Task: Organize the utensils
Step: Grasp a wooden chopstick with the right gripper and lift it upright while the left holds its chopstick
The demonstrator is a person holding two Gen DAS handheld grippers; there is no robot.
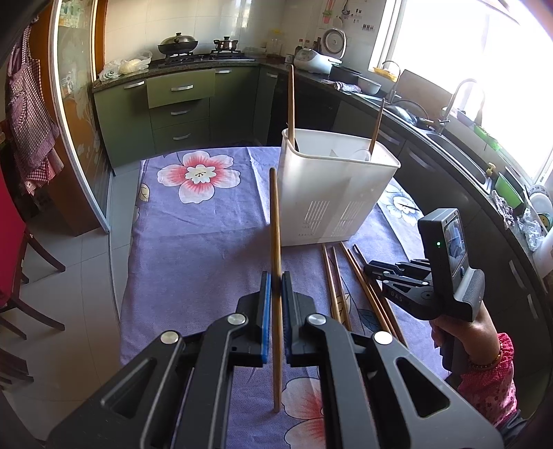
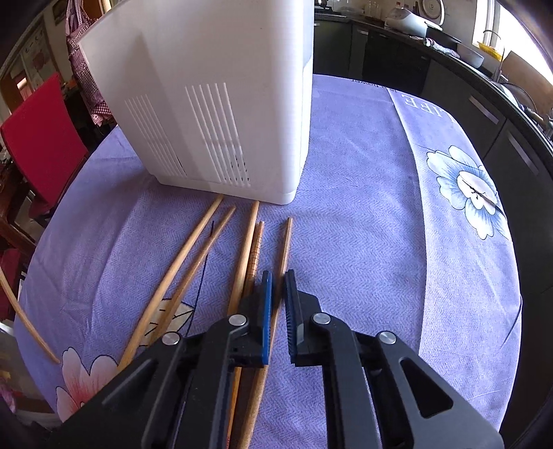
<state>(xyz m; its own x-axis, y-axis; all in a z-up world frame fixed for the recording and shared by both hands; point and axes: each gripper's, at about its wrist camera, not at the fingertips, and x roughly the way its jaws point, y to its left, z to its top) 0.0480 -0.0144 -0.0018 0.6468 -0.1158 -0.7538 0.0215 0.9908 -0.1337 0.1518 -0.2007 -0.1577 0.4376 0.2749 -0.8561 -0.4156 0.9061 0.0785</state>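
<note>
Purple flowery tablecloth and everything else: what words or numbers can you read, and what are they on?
"LIFE": white letters, upside down in the right wrist view, on the purple flowered tablecloth.
"BA5" or "8A5": faint and uncertain, stamped on the black right gripper.
Small line of print near the cloth's far edge: too small to read.
Wall stickers beside the window: too blurred to read.

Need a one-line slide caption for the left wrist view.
Left gripper clamps one upright chopstick before the white utensil holder.
</note>
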